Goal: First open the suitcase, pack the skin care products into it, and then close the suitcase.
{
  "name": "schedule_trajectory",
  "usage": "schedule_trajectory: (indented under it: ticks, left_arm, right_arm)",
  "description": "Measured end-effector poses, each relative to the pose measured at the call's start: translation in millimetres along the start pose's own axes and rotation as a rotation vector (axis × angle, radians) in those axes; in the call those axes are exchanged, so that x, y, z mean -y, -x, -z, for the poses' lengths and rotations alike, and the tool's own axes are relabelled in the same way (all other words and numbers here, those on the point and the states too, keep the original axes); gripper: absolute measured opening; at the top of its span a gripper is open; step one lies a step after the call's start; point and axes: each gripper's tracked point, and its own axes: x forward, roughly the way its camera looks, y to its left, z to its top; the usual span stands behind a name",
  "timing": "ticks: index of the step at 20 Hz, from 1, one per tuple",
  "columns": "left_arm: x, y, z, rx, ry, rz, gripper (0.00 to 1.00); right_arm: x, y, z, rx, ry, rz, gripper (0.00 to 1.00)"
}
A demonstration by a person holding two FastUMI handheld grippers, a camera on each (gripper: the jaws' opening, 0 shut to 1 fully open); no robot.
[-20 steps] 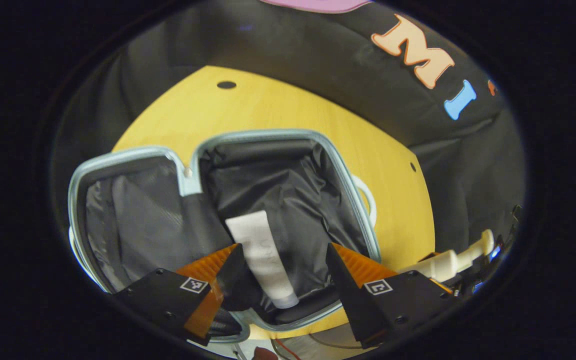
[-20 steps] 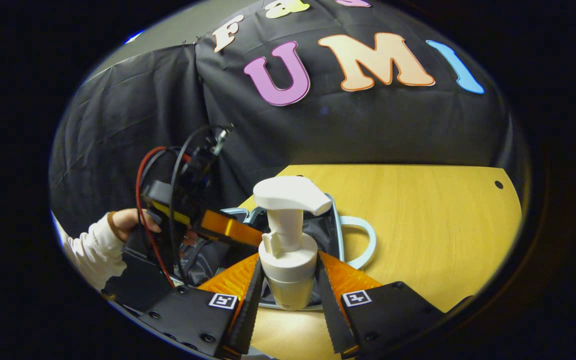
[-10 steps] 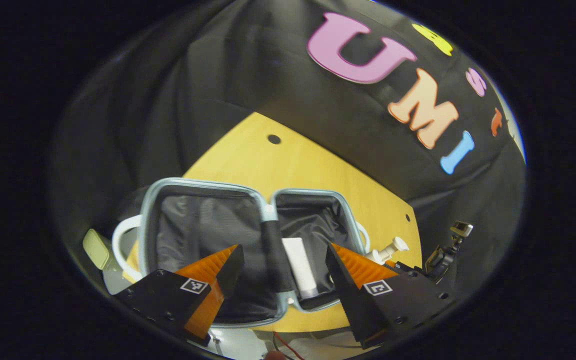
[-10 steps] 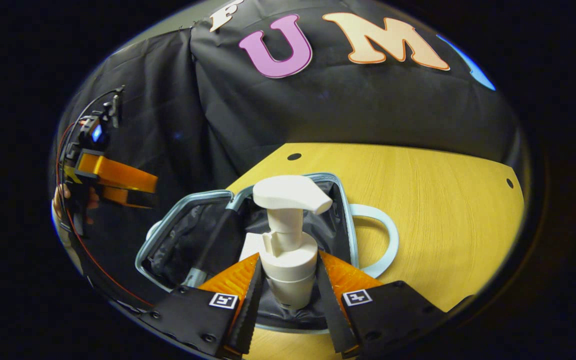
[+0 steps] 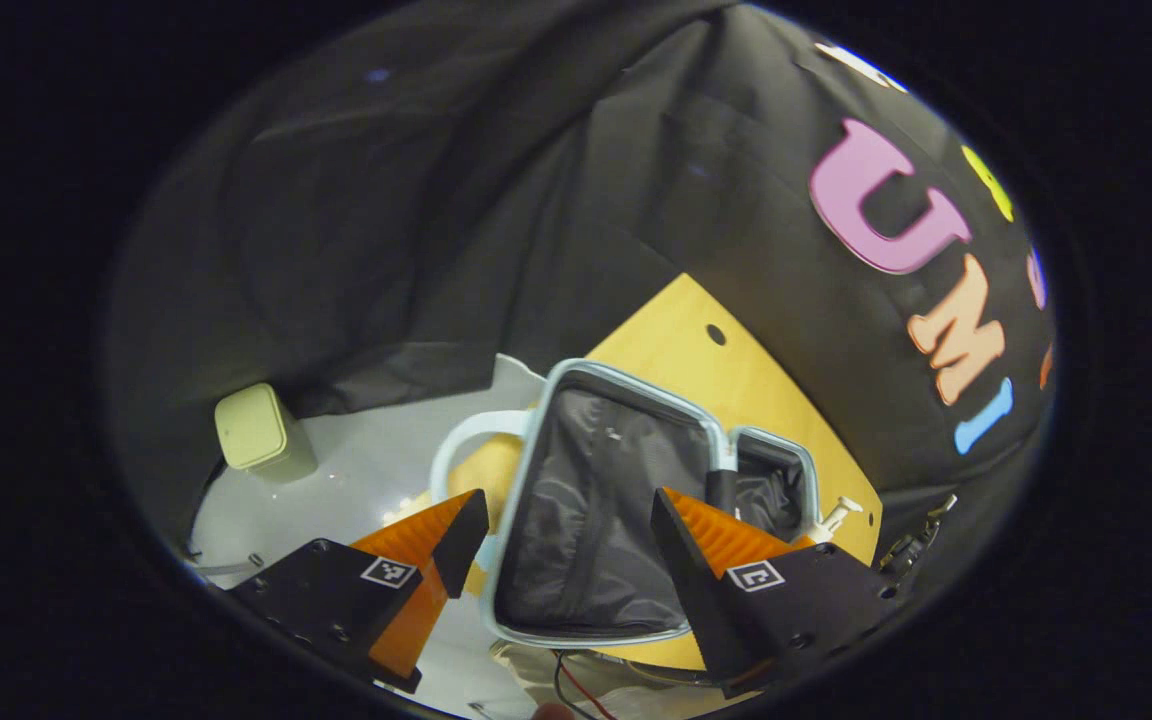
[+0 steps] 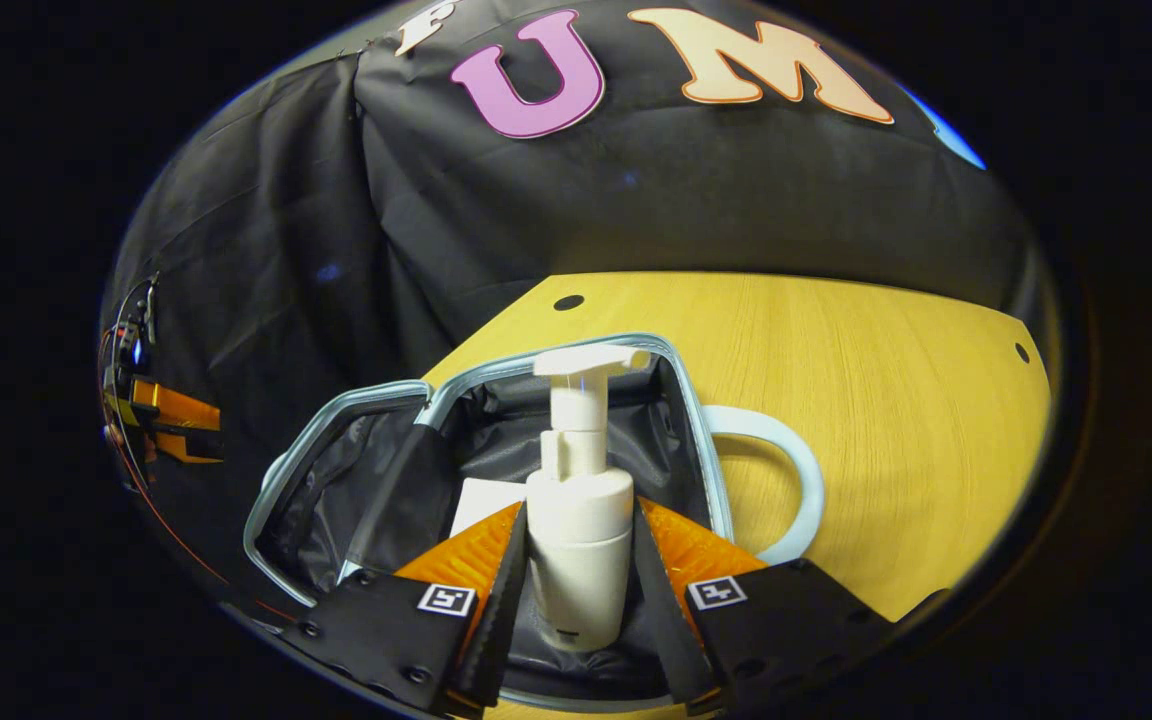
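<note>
Right gripper view: right tongs (image 6: pixel 576 590) clamp the pump bottle (image 6: pixel 578 530) over the open suitcase (image 6: pixel 496 420); left tongs (image 5: pixel 556 535) apart.

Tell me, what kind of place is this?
Probably a staged recording booth, not a home: black cloth wall, a bare wooden table, and an open suitcase with a pump bottle held over it.

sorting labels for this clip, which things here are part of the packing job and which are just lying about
Part of the job:
- suitcase, lying open on the table
- pump bottle, held in the right gripper over the open case
- white tube, already inside the case
- left gripper, jaws open, holding nothing

Lying about:
- pale green box beside the table
</note>
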Motion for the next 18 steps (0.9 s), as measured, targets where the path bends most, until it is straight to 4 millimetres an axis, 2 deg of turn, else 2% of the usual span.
schedule_trajectory:
  ticks: [1,2,4,5,6,7,10,13,14,15,18]
  left_arm:
    - [-7,-3,2,-0.004,0.023,-0.009,0.96]
    - [-17,-7,3,-0.012,0.043,-0.017,0.96]
    - [-38,-24,4,-0.017,0.064,-0.04,0.97]
    - [-46,-30,7,-0.025,0.077,-0.05,0.97]
    - [-50,-34,7,-0.025,0.093,-0.057,0.96]
    - [-55,-39,7,-0.031,0.11,-0.059,0.96]
    - [-69,-54,10,-0.04,0.15,-0.063,0.96]
    - [-75,-67,15,-0.058,0.195,-0.051,0.96]
    - [-78,-71,16,-0.064,0.212,-0.047,1.0]
    - [-78,-75,17,-0.073,0.234,-0.042,0.96]
    - [-76,-82,22,-0.078,0.287,-0.002,0.95]
  right_arm:
    - [1,0,0,0.001,-0.001,-0.001,0.63]
    - [0,0,-1,0.009,-0.002,-0.001,0.55]
    - [0,5,-11,0.04,0.003,-0.004,0.69]
    - [2,8,-17,0.06,0.003,-0.005,0.85]
    - [4,16,-25,0.085,0.001,-0.003,0.95]
    - [6,24,-34,0.113,-0.004,-0.008,0.98]
    - [17,51,-64,0.196,-0.022,-0.019,0.98]
    - [41,88,-85,0.26,-0.017,0.02,0.98]
    - [51,101,-91,0.28,-0.014,0.039,0.98]
    - [60,113,-96,0.296,-0.009,0.06,0.98]
    - [87,146,-104,0.332,-0.007,0.122,0.98]
